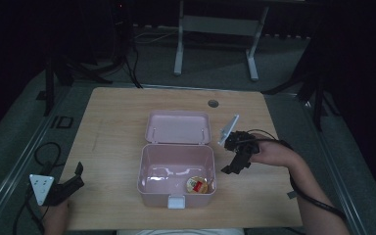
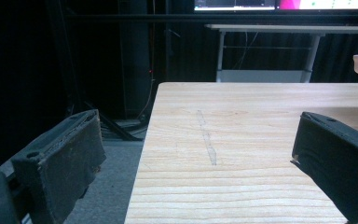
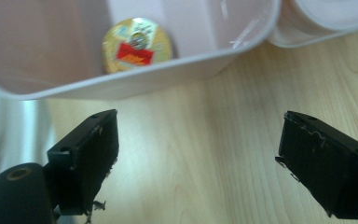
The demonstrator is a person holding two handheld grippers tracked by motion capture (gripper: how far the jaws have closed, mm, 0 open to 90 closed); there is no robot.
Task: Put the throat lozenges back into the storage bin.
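While lid stands open, pink box (image 1: 176,169) holds round tin (image 1: 196,184); both tongs wide, empty.

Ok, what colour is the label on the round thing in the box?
Gold round thing with a red label, clearest in the right gripper view.

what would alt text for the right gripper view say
The right claw, jaws wide open and empty, hangs over the light wooden table just outside the open pale pink plastic box. A small round gold-lidded container with a red label lies inside the box.
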